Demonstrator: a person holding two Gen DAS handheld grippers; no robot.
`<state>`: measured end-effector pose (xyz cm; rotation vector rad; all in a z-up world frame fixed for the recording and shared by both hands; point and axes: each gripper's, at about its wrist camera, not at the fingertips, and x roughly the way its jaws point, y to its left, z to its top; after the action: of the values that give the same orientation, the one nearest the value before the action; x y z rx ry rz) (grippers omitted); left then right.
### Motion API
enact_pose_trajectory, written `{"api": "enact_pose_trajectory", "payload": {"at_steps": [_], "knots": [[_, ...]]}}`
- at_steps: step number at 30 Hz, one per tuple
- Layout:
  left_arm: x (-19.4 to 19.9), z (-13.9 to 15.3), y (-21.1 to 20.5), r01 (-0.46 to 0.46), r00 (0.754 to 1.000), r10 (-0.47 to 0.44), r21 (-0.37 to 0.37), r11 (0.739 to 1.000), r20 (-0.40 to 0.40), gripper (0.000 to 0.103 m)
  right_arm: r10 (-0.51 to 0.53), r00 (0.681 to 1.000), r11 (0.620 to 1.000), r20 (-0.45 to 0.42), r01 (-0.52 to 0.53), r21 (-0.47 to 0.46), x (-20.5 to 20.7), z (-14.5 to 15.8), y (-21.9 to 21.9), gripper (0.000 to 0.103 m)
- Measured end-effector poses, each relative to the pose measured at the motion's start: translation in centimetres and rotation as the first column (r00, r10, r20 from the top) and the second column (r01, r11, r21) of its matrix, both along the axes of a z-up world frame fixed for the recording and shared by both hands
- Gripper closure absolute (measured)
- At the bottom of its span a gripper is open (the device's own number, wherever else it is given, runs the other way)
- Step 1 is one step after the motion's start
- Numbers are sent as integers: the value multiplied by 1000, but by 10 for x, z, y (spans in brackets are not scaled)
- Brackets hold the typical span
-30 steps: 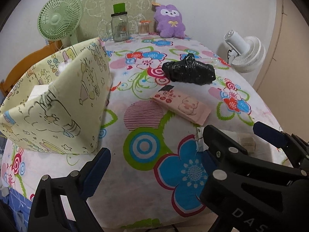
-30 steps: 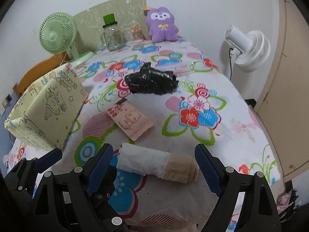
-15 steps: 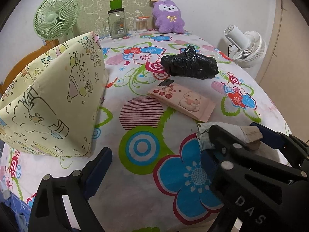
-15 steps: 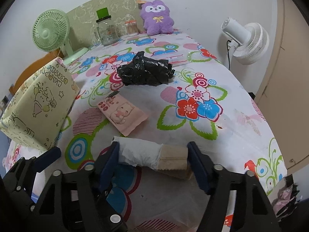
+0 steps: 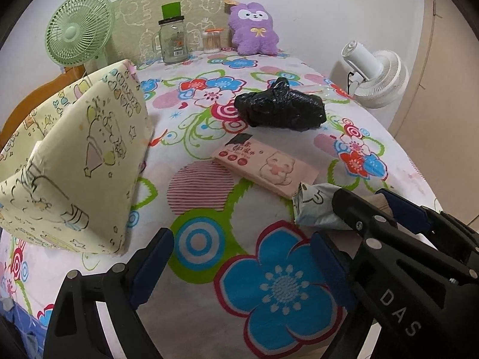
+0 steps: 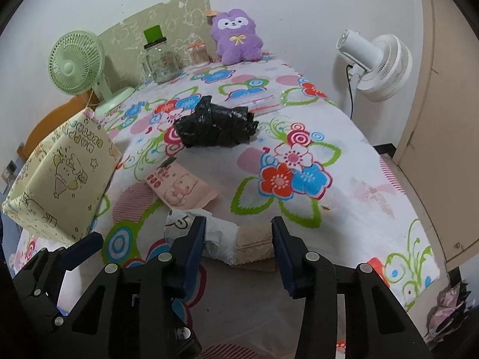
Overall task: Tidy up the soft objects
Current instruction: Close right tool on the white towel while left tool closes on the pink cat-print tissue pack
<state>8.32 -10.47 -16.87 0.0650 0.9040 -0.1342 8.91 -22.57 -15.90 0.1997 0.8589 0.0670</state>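
Your right gripper [image 6: 238, 240] has its two blue-padded fingers [image 6: 196, 240] closed against the sides of the rolled soft bundle [image 6: 236, 239] (white crinkled wrap at one end, beige cloth at the other), which sits between them at the near edge of the flowered tablecloth [image 6: 344, 185]. From the left wrist view the same bundle [image 5: 315, 209] pokes out beside the right gripper's black frame [image 5: 398, 257].

Your left gripper [image 5: 239, 264] is spread wide with nothing between its fingers [image 5: 152, 264], hovering over the big blue flower print.

Just beyond the bundle lies the pink tissue pack [image 6: 181, 188], flat on the cloth. Farther back is the black plastic bag [image 6: 217, 127], knotted and lumpy. To the left stands the yellow fabric bin [image 6: 63, 179], tilted.

Along the far wall you have a glass jar [image 6: 160, 59], a purple plush [image 6: 236, 36] and a green fan [image 6: 76, 61]; a white fan [image 6: 377, 62] stands off to the right
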Motion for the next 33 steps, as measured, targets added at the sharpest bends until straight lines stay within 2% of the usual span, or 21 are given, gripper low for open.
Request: {"api": "enact_pose_trajectory", "payload": {"at_steps": [16,28,33], "knots": [[33,4,-21,-24,1000,24,-8,1000,11,10,-73,997,997,27,73,16,20,5,-31,56],[59,-1,-31,-45,999,45,-15,999,-19,10,-82,996,997,32,82,7,42,6,-42,56],[67,-4,-30,-55,998,55,-25,998,-36,16,-83,996,997,32,83,1,50,5,-44,56]]}}
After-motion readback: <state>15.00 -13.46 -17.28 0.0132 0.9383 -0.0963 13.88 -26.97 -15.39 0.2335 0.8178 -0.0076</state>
